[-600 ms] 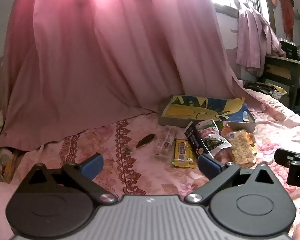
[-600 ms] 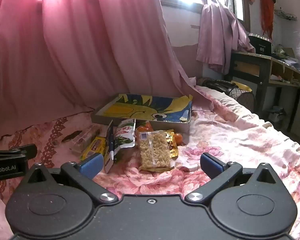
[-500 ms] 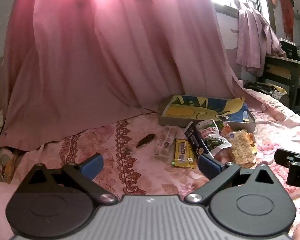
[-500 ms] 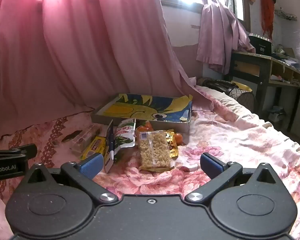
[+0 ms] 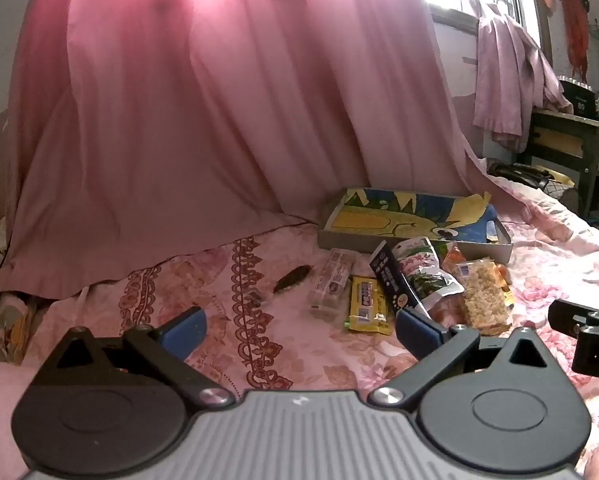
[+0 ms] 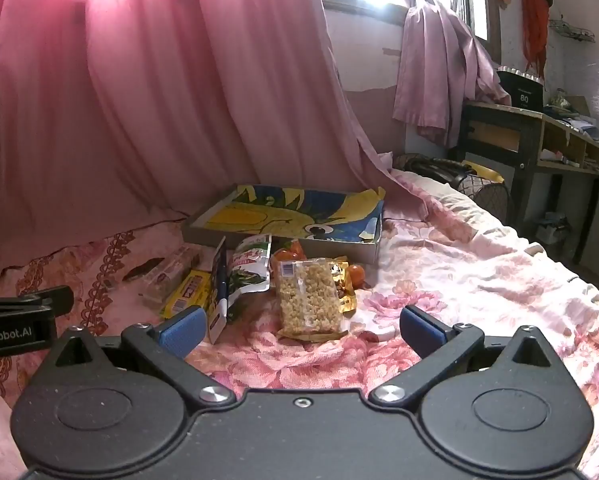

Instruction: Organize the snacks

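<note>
Several snacks lie on a pink floral bedspread in front of a shallow cardboard tray [image 5: 503, 246] [image 6: 375, 250] lined with a yellow and blue picture. Among them are a clear pack of puffed grain [image 5: 481, 300] [image 6: 307, 300], a green and white pouch [image 5: 425, 276] [image 6: 249, 272], a dark blue box [image 5: 391, 280], a yellow bar [image 5: 365, 300] [image 6: 187, 292], a clear biscuit pack [image 5: 331, 284] and orange pieces [image 6: 355, 272]. My left gripper [image 5: 299, 328] and right gripper [image 6: 299, 330] both hover open and empty, short of the snacks.
A pink curtain [image 5: 219, 100] hangs behind the tray. A dark leaf-like wrapper [image 5: 291, 278] lies left of the snacks. A wooden desk [image 6: 539, 136] and a basket [image 6: 483, 196] stand at the right beyond the bed. The other gripper's body shows at each view's edge.
</note>
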Demonstrator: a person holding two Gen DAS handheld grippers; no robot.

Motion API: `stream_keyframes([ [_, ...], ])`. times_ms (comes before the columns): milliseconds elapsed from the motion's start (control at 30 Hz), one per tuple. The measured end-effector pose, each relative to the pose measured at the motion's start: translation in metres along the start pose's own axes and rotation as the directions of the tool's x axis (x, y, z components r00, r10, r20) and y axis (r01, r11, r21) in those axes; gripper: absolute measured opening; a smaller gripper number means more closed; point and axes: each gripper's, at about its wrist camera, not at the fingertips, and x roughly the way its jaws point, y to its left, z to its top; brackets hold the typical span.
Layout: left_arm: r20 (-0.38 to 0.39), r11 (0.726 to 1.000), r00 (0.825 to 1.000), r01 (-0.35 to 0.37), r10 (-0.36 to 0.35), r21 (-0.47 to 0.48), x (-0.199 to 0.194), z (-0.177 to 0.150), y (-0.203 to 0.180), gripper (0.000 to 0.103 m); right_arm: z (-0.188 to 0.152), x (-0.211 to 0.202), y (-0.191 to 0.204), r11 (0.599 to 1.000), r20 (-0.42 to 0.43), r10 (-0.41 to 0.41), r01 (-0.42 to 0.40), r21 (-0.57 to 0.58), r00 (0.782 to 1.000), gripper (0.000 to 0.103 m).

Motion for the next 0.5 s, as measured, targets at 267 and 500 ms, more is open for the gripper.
stream_keyframes([
  [267,-0.002,1.0,1.0,0.001,-0.001,0.001,0.0,0.0,-0.0002,0.103,-0.0006,0.001,0.0001,1.0,-0.001,-0.001,0.001,-0.001,1.0,0.103],
  [500,-0.002,1.0,1.0,0.0,0.0,0.0,0.0,0.0,-0.0003,0.103,-0.0008,0.0015,0.0001,1.0,-0.005,0.001,-0.001,0.002,1.0,0.102],
])
